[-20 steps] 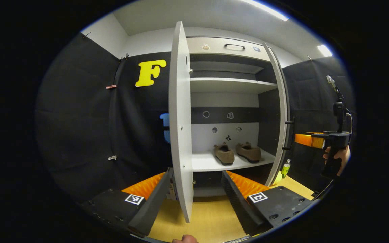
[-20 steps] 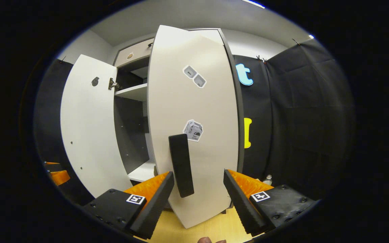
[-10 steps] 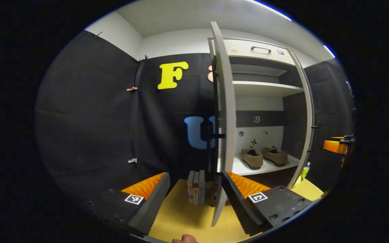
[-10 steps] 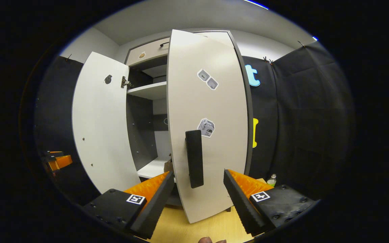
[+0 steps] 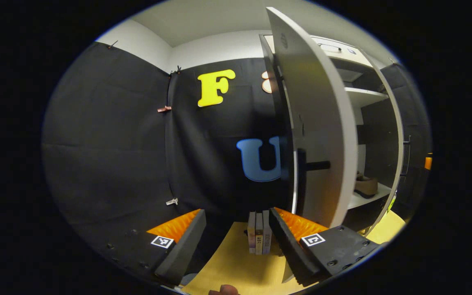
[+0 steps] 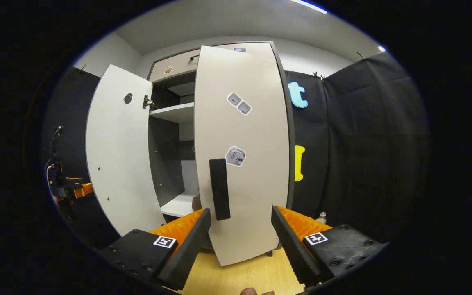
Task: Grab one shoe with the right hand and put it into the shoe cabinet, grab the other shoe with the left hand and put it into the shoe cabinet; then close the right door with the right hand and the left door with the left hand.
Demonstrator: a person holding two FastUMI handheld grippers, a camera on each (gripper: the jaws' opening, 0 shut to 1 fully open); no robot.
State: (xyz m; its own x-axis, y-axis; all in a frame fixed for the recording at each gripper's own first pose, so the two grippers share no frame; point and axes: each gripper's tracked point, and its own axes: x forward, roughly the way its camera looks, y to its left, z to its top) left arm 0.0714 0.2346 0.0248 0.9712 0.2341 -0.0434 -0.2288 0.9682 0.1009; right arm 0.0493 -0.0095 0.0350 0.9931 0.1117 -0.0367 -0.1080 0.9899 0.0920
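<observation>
the tall white shoe cabinet with dark grey inner walls (image 6: 170,135) stands ahead of both pairs of jaws, both doors not yet shut. its white right door (image 6: 242,164) hangs part-way open straight ahead of the right gripper (image 6: 241,241), whose jaws are spread wide and hold nothing; the door's lower edge sits between them, and the black bar handle (image 6: 219,189) lies just above the left-hand finger, apart from it. the white left door (image 5: 318,135) swings above and beyond the right-hand finger of the left gripper (image 5: 236,241), also gaping and empty, its outer face and black handle (image 5: 301,176) towards the camera. one brown suede shoe (image 5: 365,185) rests on the lower white shelf (image 5: 367,198), far off to the right of those jaws, so the shoes seem stowed and door-closing looks like the step in hand. to do it well, i'd press the right door flat with a finger near the handle side, pushing steadily until it seats, and keep the left gripper clear of the closing edge.
</observation>
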